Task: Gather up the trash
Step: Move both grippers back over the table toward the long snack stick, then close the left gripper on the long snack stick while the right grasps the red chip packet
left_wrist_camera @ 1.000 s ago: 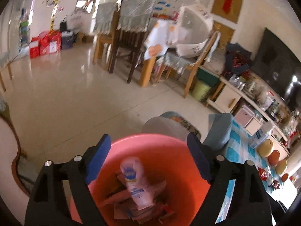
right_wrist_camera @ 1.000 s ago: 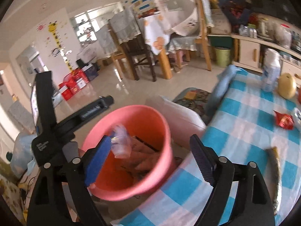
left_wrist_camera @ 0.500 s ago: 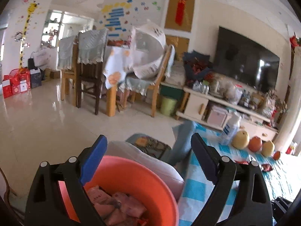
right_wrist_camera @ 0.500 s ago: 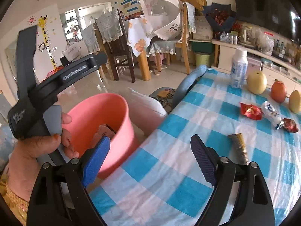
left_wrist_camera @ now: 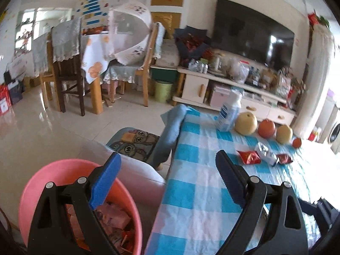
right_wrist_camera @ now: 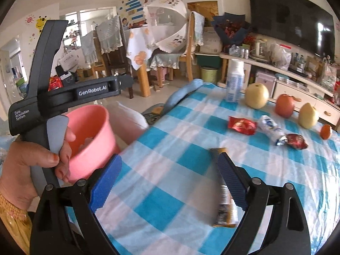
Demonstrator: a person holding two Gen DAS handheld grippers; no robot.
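Both hand-held grippers swung from pink bin [left_wrist_camera: 80,193] to desk [right_wrist_camera: 170,187], jaws just opening, now spread, empty.
Brown wrapper [right_wrist_camera: 225,199] lies by right hand-held gripper [right_wrist_camera: 170,184] near the front edge; straddle it crosswise, then pinch. Left hand-held gripper [left_wrist_camera: 167,182] hovers over the desk's left edge.

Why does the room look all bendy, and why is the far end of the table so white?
Both views use fisheye lenses, so the TV and walls curve near the edges. In the left wrist view, bright light washes out the table at the right end. In the right wrist view, the wrapper near the tongs looks smeared, probably motion blur.
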